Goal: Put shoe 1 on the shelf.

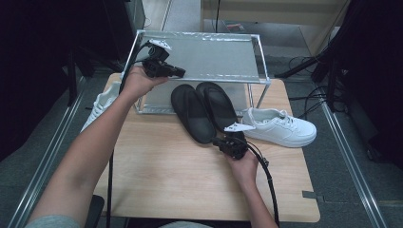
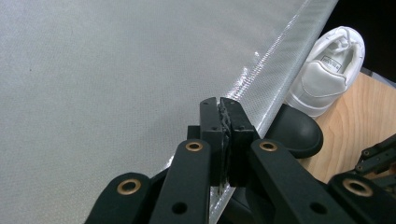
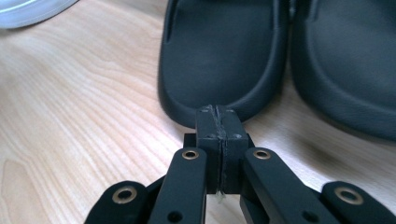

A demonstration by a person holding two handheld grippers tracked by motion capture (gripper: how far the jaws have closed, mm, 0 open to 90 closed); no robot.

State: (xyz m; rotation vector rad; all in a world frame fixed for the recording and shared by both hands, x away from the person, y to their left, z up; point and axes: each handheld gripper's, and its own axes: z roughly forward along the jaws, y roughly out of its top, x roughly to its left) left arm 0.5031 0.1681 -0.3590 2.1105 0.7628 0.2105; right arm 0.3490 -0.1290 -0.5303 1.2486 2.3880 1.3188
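Observation:
Two black slippers lie side by side on the wooden table [image 1: 166, 180], toes under a metal rack: the left slipper [image 1: 192, 113] and the right slipper [image 1: 216, 102]. My right gripper [image 1: 216, 141] is shut and empty, low over the table just short of the slippers' heels. In the right gripper view its closed tips [image 3: 217, 111] sit right in front of the heel of one black slipper [image 3: 219, 51], with the other slipper [image 3: 345, 60] beside it. My left gripper [image 1: 182, 72], shut and empty, hovers over the rack's mesh shelf [image 1: 209, 57] near its front left; its closed tips [image 2: 220, 103] are above the shelf's front edge.
A white sneaker [image 1: 280, 127] lies on the table right of the slippers, also visible past the shelf edge as the white sneaker [image 2: 327, 74]. Another white sneaker [image 1: 102, 102] sits at the table's left edge beside the rack. Cables trail from both grippers.

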